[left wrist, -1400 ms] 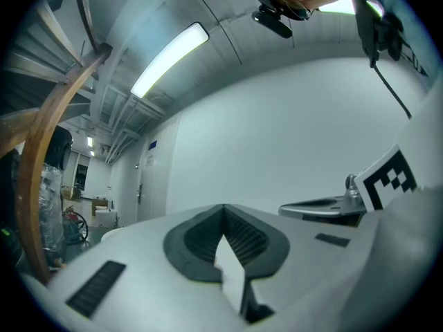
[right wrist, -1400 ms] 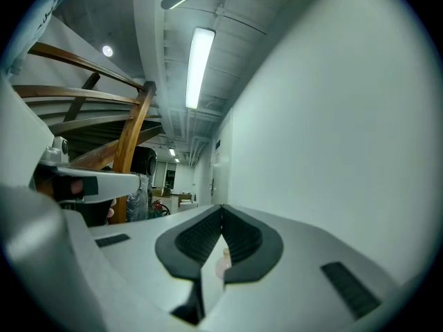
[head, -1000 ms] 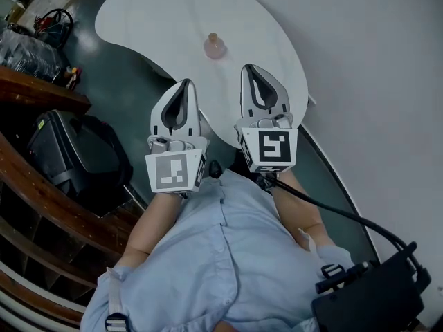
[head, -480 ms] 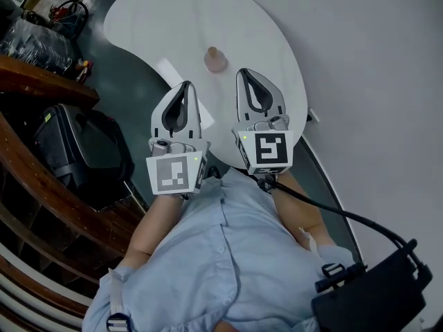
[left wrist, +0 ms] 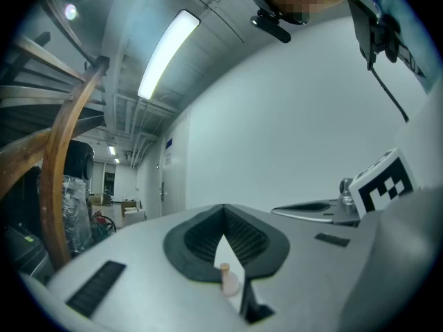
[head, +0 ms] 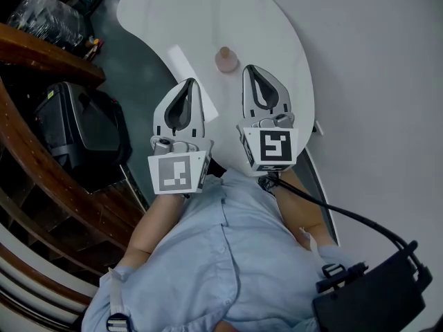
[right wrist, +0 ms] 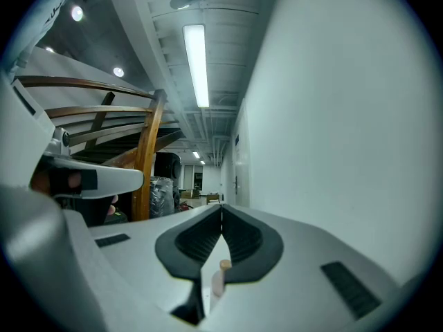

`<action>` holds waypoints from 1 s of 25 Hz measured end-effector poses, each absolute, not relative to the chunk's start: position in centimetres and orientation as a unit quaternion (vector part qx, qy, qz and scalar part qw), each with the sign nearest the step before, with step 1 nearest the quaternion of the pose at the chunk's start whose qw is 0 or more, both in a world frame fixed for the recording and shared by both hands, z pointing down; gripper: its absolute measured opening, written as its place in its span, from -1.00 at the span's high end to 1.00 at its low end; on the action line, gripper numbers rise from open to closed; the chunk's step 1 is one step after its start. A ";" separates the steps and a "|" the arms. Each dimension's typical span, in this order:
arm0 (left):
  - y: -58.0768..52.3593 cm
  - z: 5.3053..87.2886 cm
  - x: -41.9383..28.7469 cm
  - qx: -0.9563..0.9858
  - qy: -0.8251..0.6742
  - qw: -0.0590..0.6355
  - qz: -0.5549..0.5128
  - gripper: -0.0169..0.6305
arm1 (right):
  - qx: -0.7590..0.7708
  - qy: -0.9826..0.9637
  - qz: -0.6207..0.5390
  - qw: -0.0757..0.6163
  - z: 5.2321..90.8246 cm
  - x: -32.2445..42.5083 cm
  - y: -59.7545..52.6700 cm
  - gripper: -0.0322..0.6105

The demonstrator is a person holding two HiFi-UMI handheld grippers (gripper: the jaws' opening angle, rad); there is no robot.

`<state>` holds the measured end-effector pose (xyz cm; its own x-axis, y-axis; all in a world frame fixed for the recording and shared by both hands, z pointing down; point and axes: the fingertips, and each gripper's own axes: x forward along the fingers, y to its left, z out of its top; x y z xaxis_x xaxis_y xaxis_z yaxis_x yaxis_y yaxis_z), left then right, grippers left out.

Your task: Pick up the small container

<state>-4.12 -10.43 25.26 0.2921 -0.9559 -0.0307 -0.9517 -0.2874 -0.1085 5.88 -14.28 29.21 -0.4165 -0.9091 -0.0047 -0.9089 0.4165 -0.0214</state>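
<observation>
Both tools, the left tool [head: 190,83] and the right tool [head: 253,69], have jaws pressed together, gripping nothing. The small container [head: 226,59] stands upright on the white surface [head: 277,40], just ahead of both tips. Pickup not begun: opening, approach, grasp and lift remain.

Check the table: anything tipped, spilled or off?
Nothing stands out. The small container stands upright on the white table, no spill around it. The left gripper and right gripper are both shut, empty, short of it.
</observation>
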 end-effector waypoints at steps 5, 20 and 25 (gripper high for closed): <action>-11.3 26.4 -5.5 -0.799 0.600 0.037 -0.028 0.95 | -0.531 0.847 -0.015 -0.009 30.8 4.3 -15.1 0.89; -15.0 33.2 -10.5 -0.785 0.615 -0.033 -0.069 0.95 | -0.521 0.845 -0.079 -0.090 40.3 1.5 -17.2 0.89; -15.6 34.1 -11.6 -0.788 0.609 -0.044 -0.078 0.95 | -0.525 0.843 -0.078 -0.087 40.5 0.3 -18.2 0.89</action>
<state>-11.63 -15.55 34.10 0.2454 -0.9531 0.1769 -0.9669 -0.2539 -0.0266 0.25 -18.20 40.48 -0.4337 -0.8717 0.2280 -0.8987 0.4367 -0.0399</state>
